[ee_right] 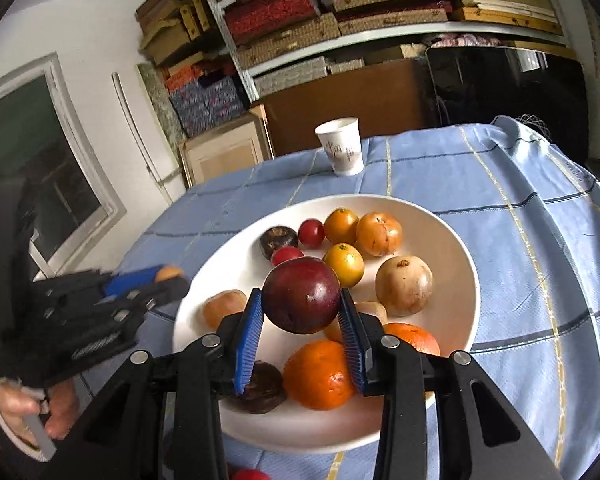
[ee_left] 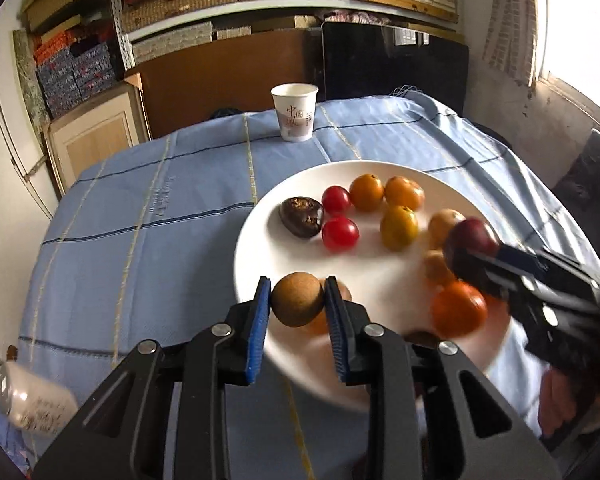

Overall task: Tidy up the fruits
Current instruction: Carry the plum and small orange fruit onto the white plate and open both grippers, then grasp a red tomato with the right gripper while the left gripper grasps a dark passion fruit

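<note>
Covering the worktop (ee_left: 140,208), a blue cloth carries our white plate (ee_right: 452,240), already heaped with fruit. Our right fingers (ee_right: 302,316) clamp a dark plum (ee_right: 302,294) above its centre; our left fingers (ee_left: 298,312) grip a brown longan (ee_left: 297,299) at its 7 o'clock rim. Both remain unplaced.

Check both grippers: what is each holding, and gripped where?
Left gripper pinches a small round brown fruit across its sides. Right gripper pinches a dark red plum across its lower sides. Both are above the white plate.
</note>
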{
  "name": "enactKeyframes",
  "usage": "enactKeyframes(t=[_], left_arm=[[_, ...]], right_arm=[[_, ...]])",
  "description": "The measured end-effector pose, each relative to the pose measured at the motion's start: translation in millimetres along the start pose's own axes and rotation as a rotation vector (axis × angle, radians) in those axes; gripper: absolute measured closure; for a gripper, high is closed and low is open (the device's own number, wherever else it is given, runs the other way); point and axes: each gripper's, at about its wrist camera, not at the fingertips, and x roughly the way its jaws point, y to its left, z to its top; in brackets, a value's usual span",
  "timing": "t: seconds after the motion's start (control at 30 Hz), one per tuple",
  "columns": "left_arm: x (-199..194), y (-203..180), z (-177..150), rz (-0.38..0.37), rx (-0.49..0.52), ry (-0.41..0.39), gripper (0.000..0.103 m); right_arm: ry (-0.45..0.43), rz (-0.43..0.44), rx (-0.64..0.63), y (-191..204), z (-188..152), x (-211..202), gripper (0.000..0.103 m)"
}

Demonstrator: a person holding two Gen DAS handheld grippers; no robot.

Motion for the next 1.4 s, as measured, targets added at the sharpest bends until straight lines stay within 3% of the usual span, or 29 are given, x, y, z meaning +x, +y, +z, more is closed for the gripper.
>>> enactKeyframes(t=[0.03, 0.1, 0.3, 0.57, 0.63, 0.73, 0.8, 0.93, 1.1, 1.4], left_arm=[[4.5, 0.2, 2.1, 0.009, -0.004, 0.003, 0.069], [9.0, 2.3, 5.7, 0.037, -0.026, 0.003, 0.025], [-18.5, 9.4, -10.0, 0.082, -0.093, -0.036, 0.005], [-57.2, 28.7, -74.8, 0.089, -0.267, -0.057, 0.005], [-55.3, 29.7, -97.3, 0.082, -0.305, -0.023, 0.005], [-54.6, 25.2, -111.5, 0.1, -0.28, 0.023, 0.005], [-61.1, 23.3, -115.2, 0.119, -0.265, 0.003, 0.005], [-74.1, 22.7, -116.2, 0.143, -0.25, -0.038, 0.005], [-76.7, 18.1, -113.7, 0.116, -0.238, -0.034, 0.005], [-72.2, 15.1, -114.3, 0.109, -0.225, -0.005, 0.005]], right_arm=[[0.0, 0.0, -0.001, -0.6, 0.2, 0.1, 0.058], [-0.01, 0.009, -0.002, -2.5, 1.1, -4.9, 0.055], [-0.03, 0.062, 0.02, -5.1, 4.0, -30.9, 0.047], [0.034, 0.002, -0.094, 12.9, -42.7, -53.8, 0.047], [0.08, -0.031, -0.14, 20.9, -60.9, -52.6, 0.047], [0.094, -0.02, -0.201, 32.6, -70.8, -58.2, 0.047], [0.088, 0.006, -0.232, 38.0, -71.1, -67.1, 0.047], [0.156, 0.097, -0.284, 43.2, -72.5, -79.8, 0.047], [0.23, 0.151, -0.348, 56.4, -89.9, -85.8, 0.047], [0.314, 0.097, -0.379, 64.2, -106.6, -66.5, 0.047]])
